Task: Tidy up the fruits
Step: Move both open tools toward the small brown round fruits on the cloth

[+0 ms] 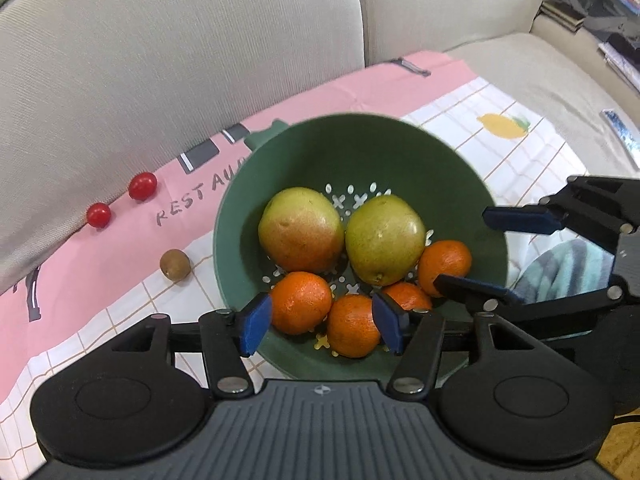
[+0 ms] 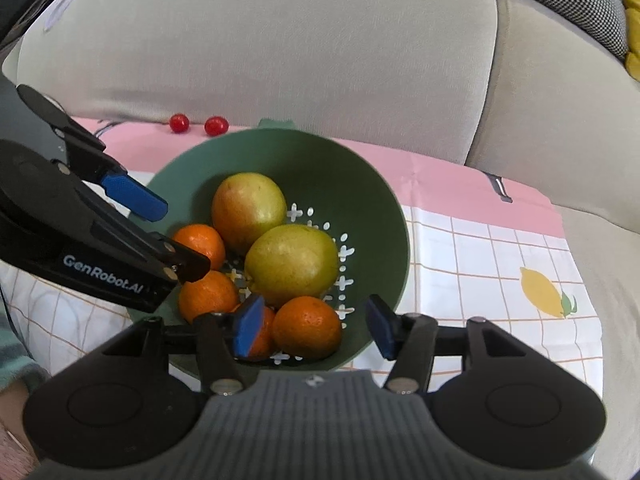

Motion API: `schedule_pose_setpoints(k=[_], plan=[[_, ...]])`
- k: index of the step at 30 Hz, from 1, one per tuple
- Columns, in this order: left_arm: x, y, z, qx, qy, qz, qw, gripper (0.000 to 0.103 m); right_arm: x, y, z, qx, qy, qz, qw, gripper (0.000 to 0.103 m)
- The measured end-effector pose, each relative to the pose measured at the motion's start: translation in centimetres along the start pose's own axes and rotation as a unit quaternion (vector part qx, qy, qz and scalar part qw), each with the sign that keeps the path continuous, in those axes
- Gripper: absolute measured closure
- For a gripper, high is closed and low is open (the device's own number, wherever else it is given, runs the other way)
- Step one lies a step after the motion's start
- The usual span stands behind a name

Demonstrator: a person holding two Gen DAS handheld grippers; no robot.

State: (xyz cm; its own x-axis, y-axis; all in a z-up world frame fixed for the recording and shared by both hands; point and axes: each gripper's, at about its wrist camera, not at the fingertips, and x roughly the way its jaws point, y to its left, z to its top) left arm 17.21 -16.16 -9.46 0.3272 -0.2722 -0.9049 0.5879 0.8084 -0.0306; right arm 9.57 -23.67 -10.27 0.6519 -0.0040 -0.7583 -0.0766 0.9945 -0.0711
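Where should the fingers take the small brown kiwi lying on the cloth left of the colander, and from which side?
Probably from above, across its short middle. The kiwi lies alone on the cloth, apart from the green colander and the two cherry tomatoes, so both flanks look free. The left gripper is open and nearer.

Soft daylight, bowed edges, perhaps slightly blurred

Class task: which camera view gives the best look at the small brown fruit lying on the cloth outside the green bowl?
The left wrist view: the brown fruit lies unobstructed on the cloth, left of the green bowl. The right wrist view does not show it at all.
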Motion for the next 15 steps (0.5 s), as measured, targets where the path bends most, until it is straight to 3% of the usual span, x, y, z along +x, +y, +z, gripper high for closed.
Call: schedule_pose_setpoints(k=[3, 7, 15], plan=[[-1.3, 0.2, -0.2, -0.005, -0.018, -0.002, 0.9998, 0.035, -0.7, 0.3, 0.2, 0.011, -0.008, 0.009, 1.000, 0.046], [-3.2, 0.9, -0.7, -0.014, -0.039, 0.002, 0.9991, 0.035, -1.6, 0.8, 0.3, 0.025, -0.016, 0.013, 0.999, 0.036], [-6.6, 3.8, -2.4, -0.054, -0.068, 0.012, 0.9961, 0.035, -3.0, 2.5, 0.6, 0.041, -0.024, 0.041, 0.998, 0.031]])
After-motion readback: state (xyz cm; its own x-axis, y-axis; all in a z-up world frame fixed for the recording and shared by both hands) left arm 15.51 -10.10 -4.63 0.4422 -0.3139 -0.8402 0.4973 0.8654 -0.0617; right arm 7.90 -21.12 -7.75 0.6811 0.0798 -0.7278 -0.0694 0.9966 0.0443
